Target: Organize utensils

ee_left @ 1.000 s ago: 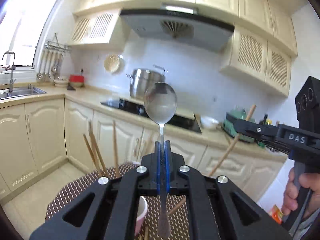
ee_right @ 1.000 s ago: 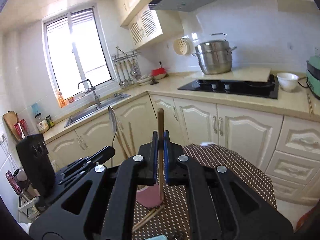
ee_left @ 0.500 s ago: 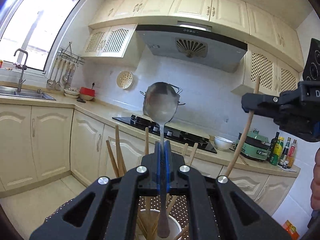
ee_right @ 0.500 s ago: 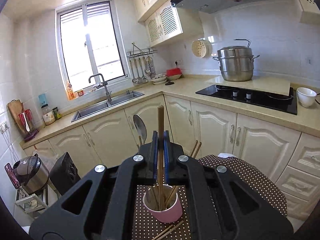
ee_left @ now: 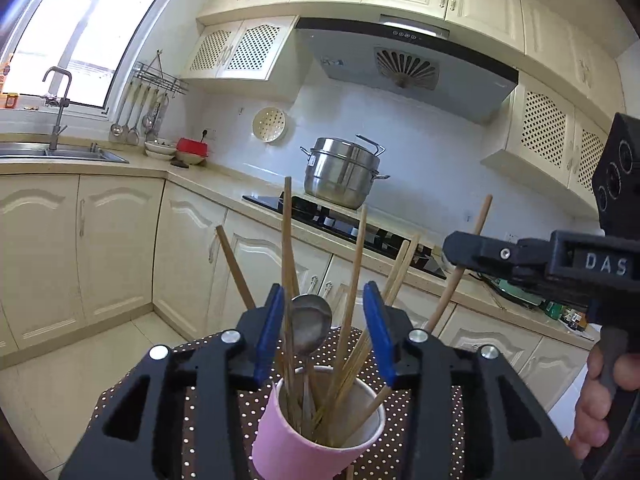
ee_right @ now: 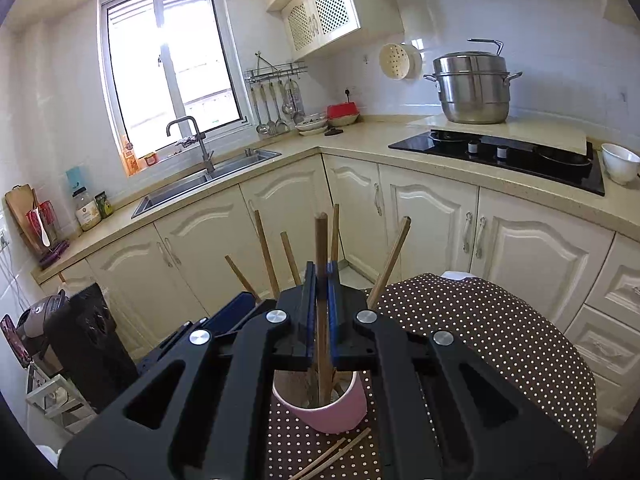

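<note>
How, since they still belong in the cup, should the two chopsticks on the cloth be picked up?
Take the loose chopsticks around mid-length, straight down from above, closing across their width. They lie flat and close together on the dotted cloth before the pink cup, so only their tops are reachable.

Left gripper [ee_left: 324, 328]: matte black frame with triangular cut-outs, blue pads, four silver screw heads.
Right gripper [ee_right: 320, 308]: same black frame, blue pads, silver screws; its side carries white "DAS" lettering.
Camera housing [ee_left: 618, 172]: black box with three round recesses.
</note>
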Demonstrator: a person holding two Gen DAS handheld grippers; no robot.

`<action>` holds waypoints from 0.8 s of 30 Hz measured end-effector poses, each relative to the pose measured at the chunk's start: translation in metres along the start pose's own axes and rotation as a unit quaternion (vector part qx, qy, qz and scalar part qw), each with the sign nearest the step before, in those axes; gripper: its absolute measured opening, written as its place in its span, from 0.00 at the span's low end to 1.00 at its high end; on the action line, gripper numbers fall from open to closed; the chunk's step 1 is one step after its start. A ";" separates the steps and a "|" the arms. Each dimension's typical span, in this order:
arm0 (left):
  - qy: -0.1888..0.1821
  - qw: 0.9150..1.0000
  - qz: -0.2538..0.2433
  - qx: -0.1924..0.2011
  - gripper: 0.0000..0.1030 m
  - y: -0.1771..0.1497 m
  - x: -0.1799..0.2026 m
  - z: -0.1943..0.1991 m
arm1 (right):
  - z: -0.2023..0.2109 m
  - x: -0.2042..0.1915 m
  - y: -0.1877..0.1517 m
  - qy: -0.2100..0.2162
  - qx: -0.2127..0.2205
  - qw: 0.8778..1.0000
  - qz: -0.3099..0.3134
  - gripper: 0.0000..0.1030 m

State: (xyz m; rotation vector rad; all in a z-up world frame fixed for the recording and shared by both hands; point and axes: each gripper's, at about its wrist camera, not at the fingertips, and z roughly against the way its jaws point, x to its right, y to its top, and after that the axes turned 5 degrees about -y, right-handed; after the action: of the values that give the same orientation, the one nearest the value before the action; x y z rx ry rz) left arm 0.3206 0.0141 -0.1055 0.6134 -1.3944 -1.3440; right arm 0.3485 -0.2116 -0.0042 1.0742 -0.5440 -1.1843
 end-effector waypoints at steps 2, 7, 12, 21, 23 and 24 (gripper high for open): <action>0.010 1.000 -0.001 -0.009 0.46 0.001 -0.001 0.007 | -0.002 -0.002 -0.004 -0.002 -0.003 1.000 0.000 0.06; 0.039 0.999 -0.012 -0.026 0.53 0.007 -0.007 0.029 | -0.006 -0.006 -0.012 -0.003 -0.011 1.000 0.000 0.06; 0.080 0.996 -0.033 -0.038 0.60 0.010 -0.012 0.047 | -0.010 -0.016 -0.021 -0.010 -0.021 1.000 0.011 0.06; 0.127 0.988 -0.044 -0.073 0.62 0.014 -0.024 0.079 | -0.020 -0.039 -0.039 -0.019 -0.040 0.998 0.034 0.05; 0.130 0.987 -0.042 -0.086 0.62 0.014 -0.028 0.082 | -0.021 -0.044 -0.038 -0.023 -0.041 0.998 0.039 0.06; 0.131 0.986 -0.040 -0.090 0.62 0.015 -0.031 0.085 | -0.020 -0.046 -0.038 -0.023 -0.041 0.998 0.040 0.06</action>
State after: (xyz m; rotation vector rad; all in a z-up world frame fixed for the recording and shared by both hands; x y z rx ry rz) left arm 0.2574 0.0776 -0.0861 0.7015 -1.0343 -1.3805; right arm 0.3320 -0.1616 -0.0387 0.9482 -0.5645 -1.1541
